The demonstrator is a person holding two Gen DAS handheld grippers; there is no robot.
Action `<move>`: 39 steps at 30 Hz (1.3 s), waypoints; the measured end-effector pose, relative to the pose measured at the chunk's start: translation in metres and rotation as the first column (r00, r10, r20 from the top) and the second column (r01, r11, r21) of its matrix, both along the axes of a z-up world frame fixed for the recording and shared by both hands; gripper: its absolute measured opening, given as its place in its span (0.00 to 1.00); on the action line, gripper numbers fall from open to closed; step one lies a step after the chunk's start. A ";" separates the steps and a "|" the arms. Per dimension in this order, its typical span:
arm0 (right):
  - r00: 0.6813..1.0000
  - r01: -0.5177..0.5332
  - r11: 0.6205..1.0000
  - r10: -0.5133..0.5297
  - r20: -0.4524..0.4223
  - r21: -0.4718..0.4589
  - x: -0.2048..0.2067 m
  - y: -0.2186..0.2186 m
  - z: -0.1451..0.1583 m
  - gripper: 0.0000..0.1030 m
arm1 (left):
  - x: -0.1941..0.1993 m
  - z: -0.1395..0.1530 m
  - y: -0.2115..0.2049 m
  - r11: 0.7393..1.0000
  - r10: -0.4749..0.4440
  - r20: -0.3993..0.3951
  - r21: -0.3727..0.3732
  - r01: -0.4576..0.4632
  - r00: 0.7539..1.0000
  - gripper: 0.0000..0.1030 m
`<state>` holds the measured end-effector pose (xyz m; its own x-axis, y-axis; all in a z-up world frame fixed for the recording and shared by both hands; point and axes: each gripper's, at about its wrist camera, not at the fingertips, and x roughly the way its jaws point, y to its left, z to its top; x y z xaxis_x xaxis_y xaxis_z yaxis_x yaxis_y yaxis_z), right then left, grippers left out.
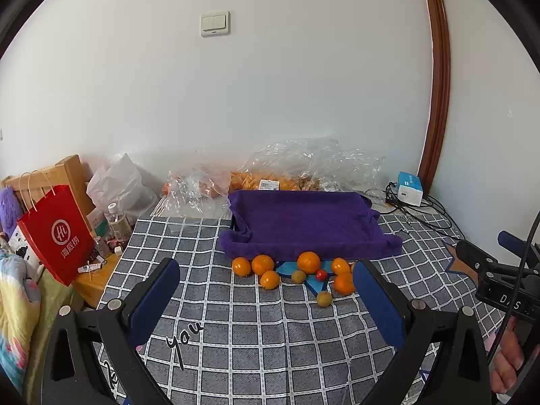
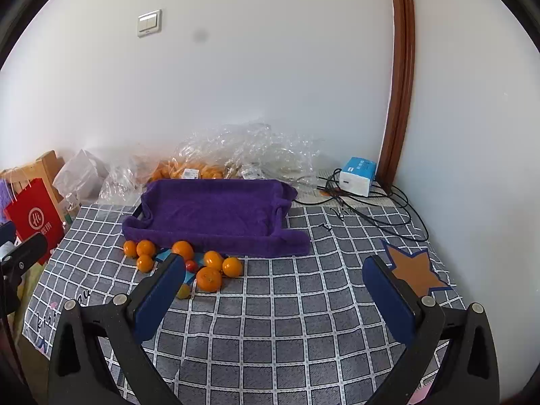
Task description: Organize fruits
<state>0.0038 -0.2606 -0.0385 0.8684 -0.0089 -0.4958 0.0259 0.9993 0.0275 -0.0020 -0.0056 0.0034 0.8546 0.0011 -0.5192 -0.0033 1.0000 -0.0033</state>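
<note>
Orange round mandarins (image 1: 263, 264) are sitting loose just before the purple towel-lined tray (image 1: 303, 222) on the checked surface (image 1: 256, 334); both tongs, left (image 1: 266, 290) and right (image 2: 275, 283), are hanging spread, empty. Risk: nudged fruit rolling off.

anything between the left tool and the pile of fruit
No. In the left wrist view, only bare checked cloth lies between the open left tool and the fruit beside the purple tray.

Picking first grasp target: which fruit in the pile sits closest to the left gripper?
The small yellow-green fruit, alone at the pile's near edge, in front of the oranges and the little red fruit, which all lie farther back toward the purple towel.
</note>
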 end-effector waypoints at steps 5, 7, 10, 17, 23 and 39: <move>1.000 0.004 1.000 -0.004 0.005 -0.008 -0.001 0.000 0.001 1.00 | 0.000 0.001 -0.001 1.000 0.005 0.004 -0.002 -0.005 1.000 1.00; 1.000 0.004 1.000 -0.004 0.008 -0.005 -0.001 -0.001 0.002 1.00 | -0.001 0.001 -0.002 1.000 0.005 0.006 0.001 -0.005 1.000 1.00; 1.000 0.005 1.000 -0.005 0.009 -0.002 -0.002 -0.002 0.001 1.00 | -0.001 0.001 -0.001 1.000 0.003 0.006 0.000 -0.003 1.000 1.00; 1.000 0.009 1.000 -0.009 0.010 -0.001 -0.003 -0.005 0.000 1.00 | -0.002 0.000 -0.003 1.000 0.003 0.009 -0.002 -0.003 1.000 1.00; 1.000 0.006 1.000 -0.006 0.017 0.019 -0.003 -0.007 0.001 1.00 | -0.003 0.000 -0.003 1.000 0.003 0.009 0.000 -0.003 1.000 1.00; 1.000 0.002 1.000 -0.002 0.018 0.015 -0.004 -0.004 0.001 1.00 | -0.002 0.004 0.001 1.000 0.006 0.007 -0.004 -0.006 1.000 1.00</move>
